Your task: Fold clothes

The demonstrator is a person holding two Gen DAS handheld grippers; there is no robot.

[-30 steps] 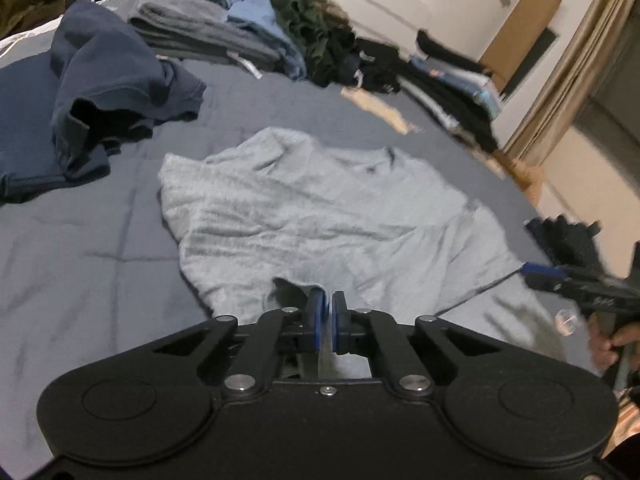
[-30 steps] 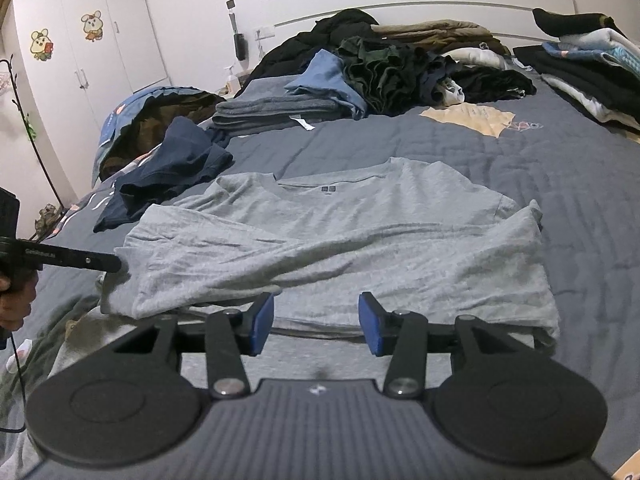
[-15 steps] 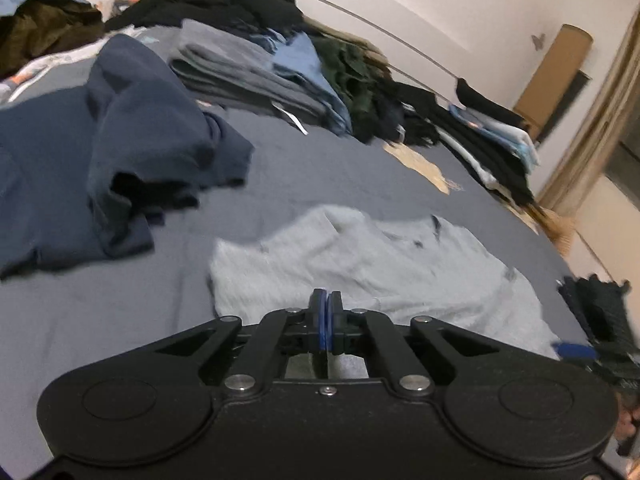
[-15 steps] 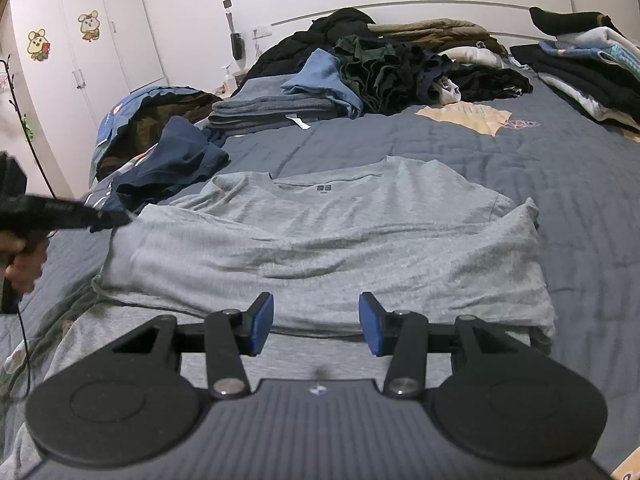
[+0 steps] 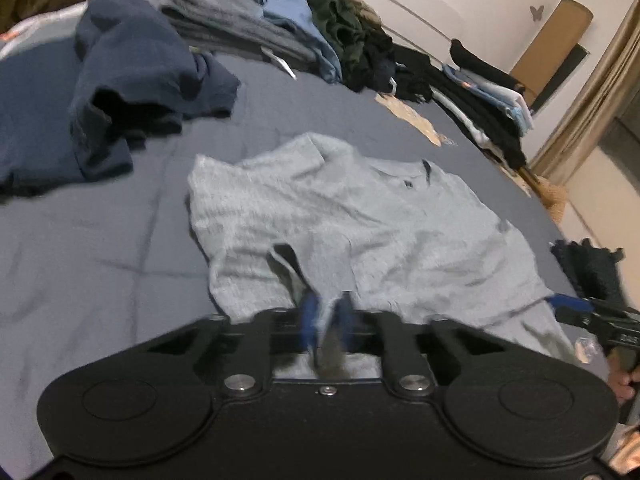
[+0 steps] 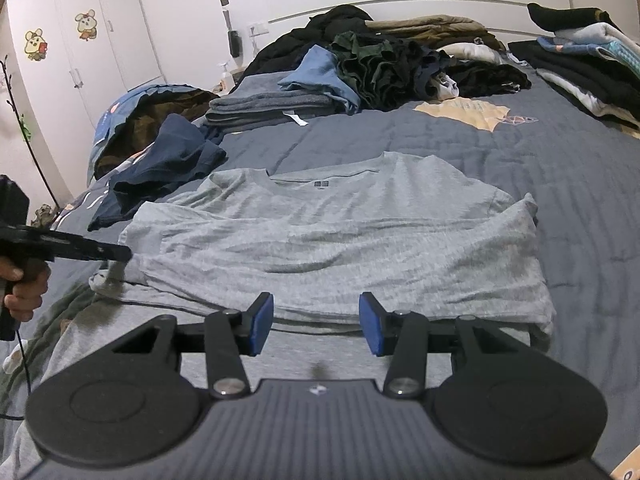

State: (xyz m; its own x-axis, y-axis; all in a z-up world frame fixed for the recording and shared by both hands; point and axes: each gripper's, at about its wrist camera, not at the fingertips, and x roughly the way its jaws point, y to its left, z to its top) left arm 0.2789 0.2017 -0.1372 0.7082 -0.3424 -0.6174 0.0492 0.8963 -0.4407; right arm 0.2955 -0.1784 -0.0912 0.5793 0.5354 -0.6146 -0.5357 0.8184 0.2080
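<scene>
A grey T-shirt (image 6: 340,240) lies across the blue-grey bed cover (image 6: 560,168), collar towards the headboard and the lower part folded up over the chest. In the blurred left wrist view, my left gripper (image 5: 327,316) is shut on a strip of the grey T-shirt (image 5: 360,220) at its near edge, and a flap stands up there. From the right wrist view, the left gripper (image 6: 120,254) sits at the shirt's left edge, held by a hand. My right gripper (image 6: 316,324) hovers open over the near fold with nothing between its pads. The left wrist view shows the right gripper (image 5: 560,303) at the far right.
A crumpled navy garment (image 6: 168,168) lies left of the shirt. Behind it sit a folded grey stack (image 6: 264,106) and a heap of dark clothes (image 6: 380,60) by the headboard. More stacked clothes (image 6: 580,64) line the right edge. A white wardrobe (image 6: 80,40) stands at the left.
The left gripper rose at the shirt's left edge, then came back down, and a flap of grey cloth now stands at its pads. The right gripper has not moved.
</scene>
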